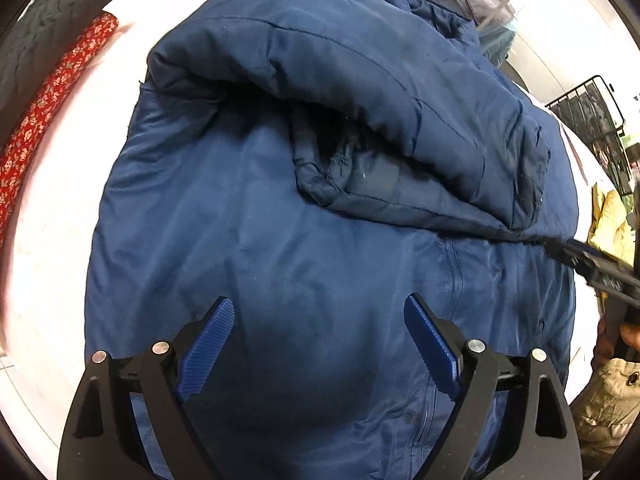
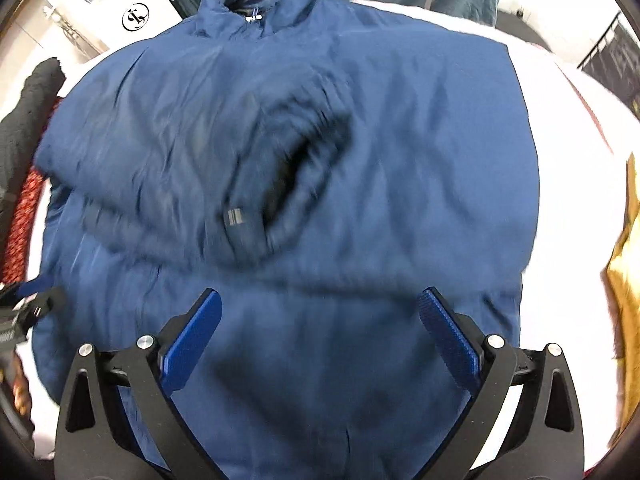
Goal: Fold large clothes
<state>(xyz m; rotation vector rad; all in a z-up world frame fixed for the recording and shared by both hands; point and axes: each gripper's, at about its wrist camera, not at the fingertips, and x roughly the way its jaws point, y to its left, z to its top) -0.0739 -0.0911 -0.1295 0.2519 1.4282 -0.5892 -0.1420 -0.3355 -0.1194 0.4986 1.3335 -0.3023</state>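
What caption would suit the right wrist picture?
Open right claw above a navy padded jacket, one sleeve folded across its front.

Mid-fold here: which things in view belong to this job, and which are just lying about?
Part of the job:
- blue padded jacket, one sleeve folded across it
- left hand-held gripper, open
- right hand-held gripper, open

Just lying about:
- red floral cloth
- yellow garment
- black garment

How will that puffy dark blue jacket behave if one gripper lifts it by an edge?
The puffy dark blue jacket will probably sag and unfold, since its folded sleeve already lies in soft rolls. Its smooth, shiny shell may slide between the pads. The padding suggests bulk rather than much weight.
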